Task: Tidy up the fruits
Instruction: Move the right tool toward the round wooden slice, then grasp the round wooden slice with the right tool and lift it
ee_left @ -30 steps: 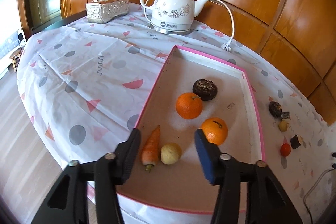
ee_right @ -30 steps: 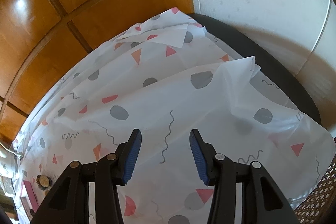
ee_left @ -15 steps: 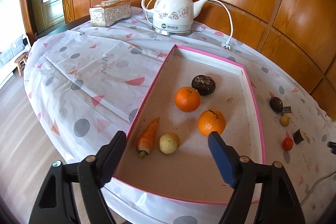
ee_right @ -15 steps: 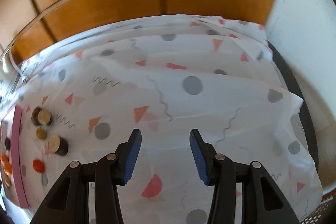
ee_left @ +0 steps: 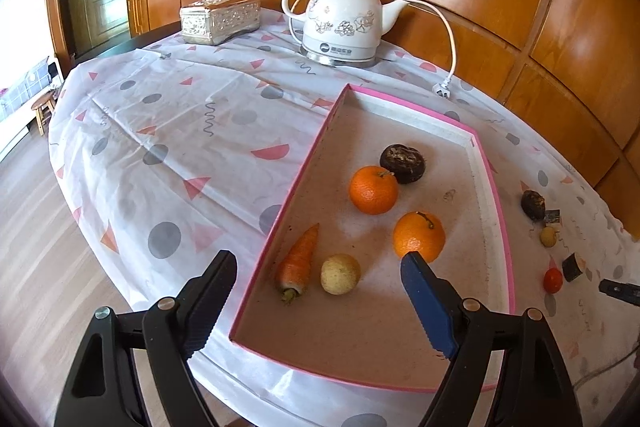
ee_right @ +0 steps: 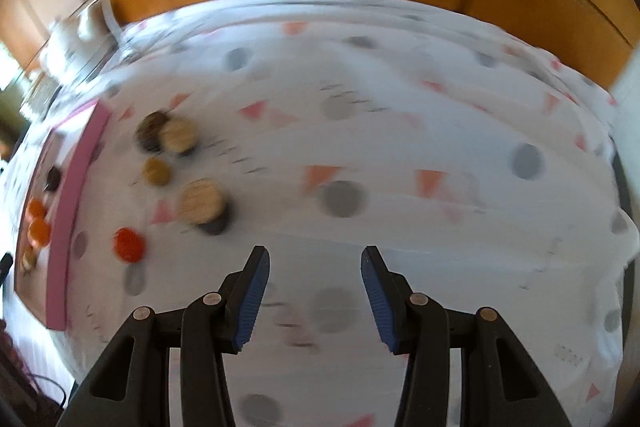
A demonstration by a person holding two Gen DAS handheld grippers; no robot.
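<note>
Right wrist view is smeared with motion, so the half-spread, empty right tongs (ee_right: 315, 297) could misjudge the small red fruit (ee_right: 129, 244) — knocking it off the tabletop (ee_right: 400, 155) — while the left tongs (ee_left: 316, 301), jaws just widened, hover empty over the pink tray (ee_left: 505, 227).

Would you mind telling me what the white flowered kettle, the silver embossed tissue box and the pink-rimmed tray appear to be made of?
The white flowered kettle looks like glazed ceramic: glossy highlights, printed flowers, on a shiny metal base. The silver embossed tissue box looks like metal or metallised plastic, judging by its relief pattern and sheen; which one is unclear. The pink-rimmed tray seems to be cardboard or foam: matte, speckled floor, thick white inner walls.
</note>
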